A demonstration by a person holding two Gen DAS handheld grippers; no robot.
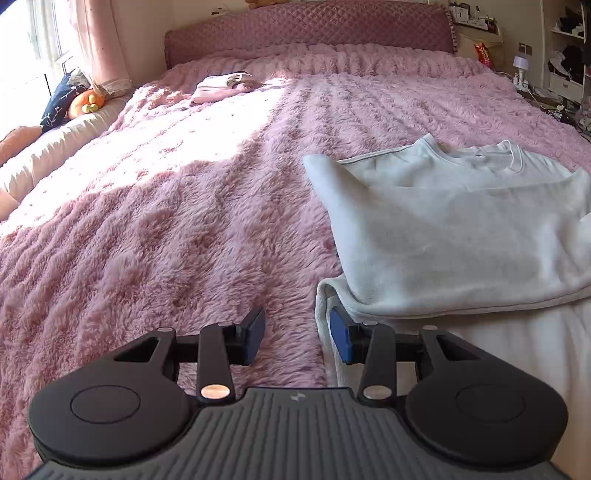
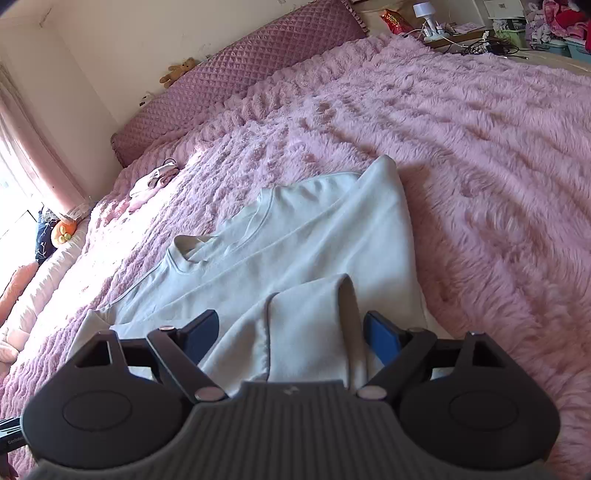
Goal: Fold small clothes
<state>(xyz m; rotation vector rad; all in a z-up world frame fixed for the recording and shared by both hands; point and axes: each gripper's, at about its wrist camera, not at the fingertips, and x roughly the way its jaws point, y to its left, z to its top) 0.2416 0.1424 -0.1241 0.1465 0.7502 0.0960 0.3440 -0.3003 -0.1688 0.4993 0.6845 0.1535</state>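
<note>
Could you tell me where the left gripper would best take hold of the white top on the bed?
Probably at the ribbed hem edge of the white top, beside the open left gripper. That edge curls up off the pink blanket, so a low approach from the near-left side could slip one finger underneath.

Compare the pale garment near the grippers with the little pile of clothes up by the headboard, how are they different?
The pale sweatshirt lies spread out, one sleeve folded across it; the pile of clothes is bunched into a compact heap. The sweatshirt is a uniform pale grey-white; the pile mixes pink and white pieces. The sweatshirt lies in shade near the foot of the bed; the pile sits in sunlight near the headboard. Both rest on the fluffy pink blanket.
</note>
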